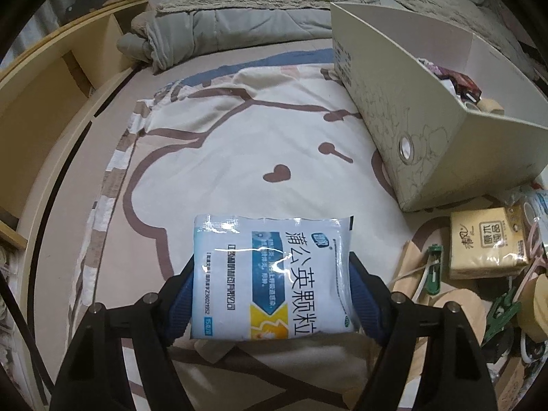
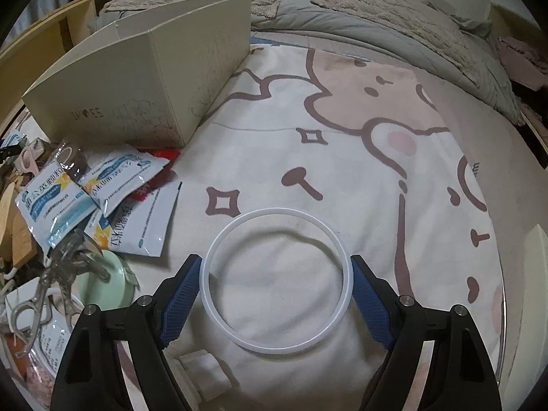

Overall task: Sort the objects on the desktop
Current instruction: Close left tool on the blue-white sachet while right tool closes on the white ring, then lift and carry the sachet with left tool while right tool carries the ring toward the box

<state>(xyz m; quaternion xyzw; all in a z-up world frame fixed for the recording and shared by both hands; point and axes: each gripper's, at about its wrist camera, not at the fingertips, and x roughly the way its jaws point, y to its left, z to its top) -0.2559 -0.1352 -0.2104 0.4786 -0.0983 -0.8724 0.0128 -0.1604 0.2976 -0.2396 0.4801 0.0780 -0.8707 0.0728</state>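
Observation:
In the left wrist view, my left gripper [image 1: 272, 258] is shut on a blue-and-white medicine sachet [image 1: 270, 274]. Its blue pads press both side edges and hold the sachet just above the cartoon bedsheet [image 1: 257, 130]. In the right wrist view, my right gripper [image 2: 275, 258] is shut on a white plastic ring [image 2: 274, 211]. Both pads touch the ring's sides, and the ring casts a shadow on the sheet below. A cream cardboard box [image 1: 394, 109] stands open at the right of the left wrist view with small items inside. The same box [image 2: 137, 78] is at the upper left of the right wrist view.
A tissue pack [image 1: 486, 243], a green clip [image 1: 503, 311] and a tape roll [image 1: 537, 304] lie below the box. More sachets [image 2: 54, 202] [image 2: 120, 178] [image 2: 137, 226], an eyelash curler [image 2: 51, 284] and a green dish [image 2: 102, 281] crowd the left. A grey blanket [image 1: 239, 10] lies behind, with a wooden shelf [image 1: 51, 68] at the left.

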